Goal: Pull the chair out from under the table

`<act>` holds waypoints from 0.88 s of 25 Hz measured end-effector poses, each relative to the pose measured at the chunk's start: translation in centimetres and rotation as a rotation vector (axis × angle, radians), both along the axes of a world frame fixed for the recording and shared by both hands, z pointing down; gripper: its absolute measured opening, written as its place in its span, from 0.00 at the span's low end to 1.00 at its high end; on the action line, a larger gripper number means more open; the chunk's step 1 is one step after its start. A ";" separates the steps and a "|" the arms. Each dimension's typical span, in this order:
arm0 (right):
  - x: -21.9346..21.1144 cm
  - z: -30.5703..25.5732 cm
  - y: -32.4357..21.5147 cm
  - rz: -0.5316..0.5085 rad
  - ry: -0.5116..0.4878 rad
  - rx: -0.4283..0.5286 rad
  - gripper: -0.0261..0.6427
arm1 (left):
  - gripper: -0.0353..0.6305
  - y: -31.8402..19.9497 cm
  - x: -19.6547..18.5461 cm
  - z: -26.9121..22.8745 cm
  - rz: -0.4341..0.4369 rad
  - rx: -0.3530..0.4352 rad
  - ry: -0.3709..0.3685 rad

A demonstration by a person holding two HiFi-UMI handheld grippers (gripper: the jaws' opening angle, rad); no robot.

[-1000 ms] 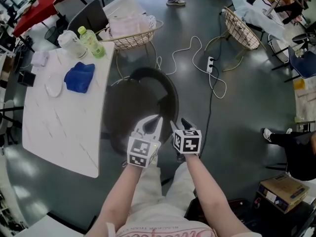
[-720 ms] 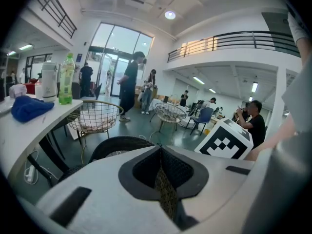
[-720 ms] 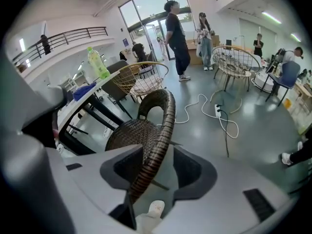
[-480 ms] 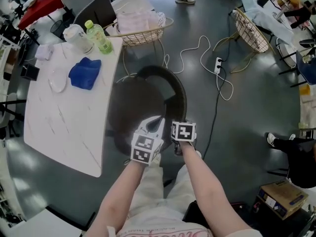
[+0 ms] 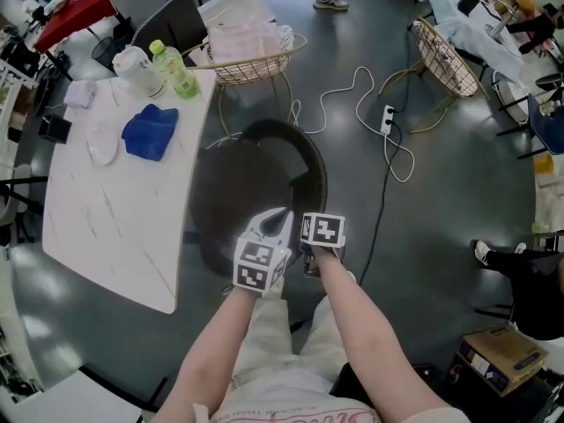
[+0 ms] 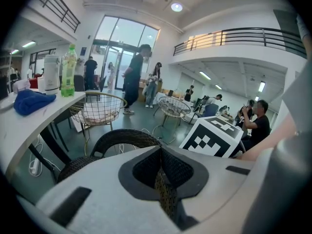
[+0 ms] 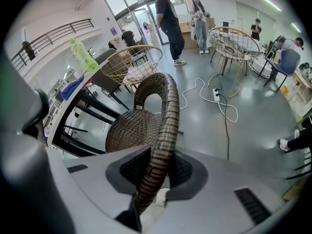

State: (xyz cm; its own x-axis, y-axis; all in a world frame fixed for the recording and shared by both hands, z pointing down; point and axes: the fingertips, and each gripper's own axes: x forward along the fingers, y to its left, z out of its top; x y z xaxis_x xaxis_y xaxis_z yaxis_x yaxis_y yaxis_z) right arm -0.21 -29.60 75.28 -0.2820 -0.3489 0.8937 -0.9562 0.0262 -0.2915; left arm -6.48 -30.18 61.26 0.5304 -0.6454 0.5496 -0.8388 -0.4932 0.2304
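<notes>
chair [image 5: 256, 192] seat partly under table [image 5: 115, 227] | left tool [image 6: 163, 179] clamped on chair rim | right tool [image 7: 151, 179] just closing round rim | pull not yet begun

My left tongs [image 6: 161, 174] and right tongs [image 7: 151, 172] have smooth pale grey shells; each holds dark mesh-textured pads in a darker grey surround, with short black slots moulded into the casing; the left marker cube [image 5: 258, 267] and right marker cube [image 5: 322, 229] are white, printed with black squares; my forearms are bare; I wear light beige trousers [image 5: 275, 342] and a white top [image 5: 282, 411] with pink lettering.
</notes>
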 end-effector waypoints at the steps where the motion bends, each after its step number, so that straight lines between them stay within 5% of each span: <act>1: 0.1 0.0 0.1 0.004 -0.002 -0.006 0.16 | 0.06 0.1 0.3 -0.2 0.000 0.001 0.000; 22: 10.9 -0.4 2.1 -0.026 -0.012 -0.031 0.14 | 0.06 1.5 9.0 -0.2 -0.027 -0.015 0.005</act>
State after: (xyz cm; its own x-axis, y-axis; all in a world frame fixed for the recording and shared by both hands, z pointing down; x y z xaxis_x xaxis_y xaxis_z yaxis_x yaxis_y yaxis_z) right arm 10.71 -27.54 74.88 -0.3015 -0.3139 0.9003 -0.9517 0.0414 -0.3042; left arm 2.51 -28.72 61.09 0.5155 -0.6513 0.5568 -0.8507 -0.4667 0.2418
